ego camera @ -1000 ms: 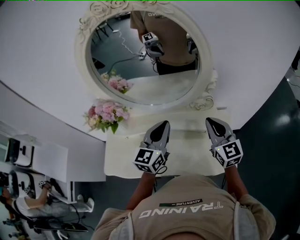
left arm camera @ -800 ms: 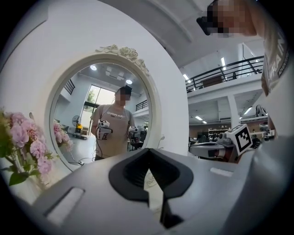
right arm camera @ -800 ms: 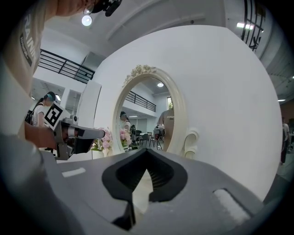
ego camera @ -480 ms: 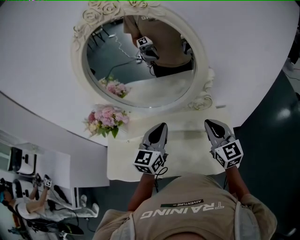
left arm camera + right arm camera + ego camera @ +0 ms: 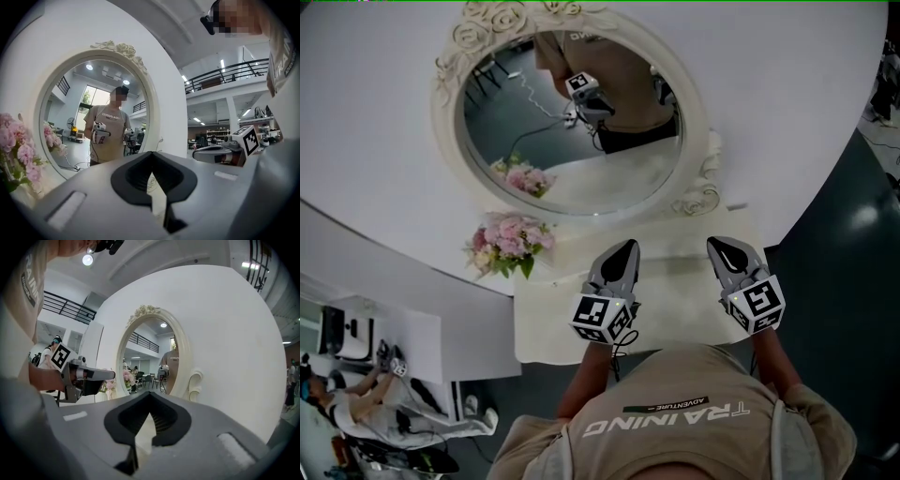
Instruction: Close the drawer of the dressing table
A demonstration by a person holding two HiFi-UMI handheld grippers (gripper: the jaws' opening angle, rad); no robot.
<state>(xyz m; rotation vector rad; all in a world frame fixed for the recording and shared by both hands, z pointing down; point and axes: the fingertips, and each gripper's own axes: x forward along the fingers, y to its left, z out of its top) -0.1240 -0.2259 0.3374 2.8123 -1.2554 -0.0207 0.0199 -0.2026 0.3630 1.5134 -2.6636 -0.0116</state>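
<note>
My left gripper (image 5: 625, 249) and right gripper (image 5: 720, 246) hang clenched, empty, over the table (image 5: 675, 309) — I'd lower both and push the unseen drawer squarely

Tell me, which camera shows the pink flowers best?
The head view: the whole bunch of flowers sits beside the mirror. The left gripper view catches only some at its left edge; the right gripper view shows them tiny.

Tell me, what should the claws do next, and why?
Probably lower both toward the front edge of the dressing table. The left claw and right claw hover shut and empty over its top. No drawer shows in any view, so its front likely sits below that edge.
</note>
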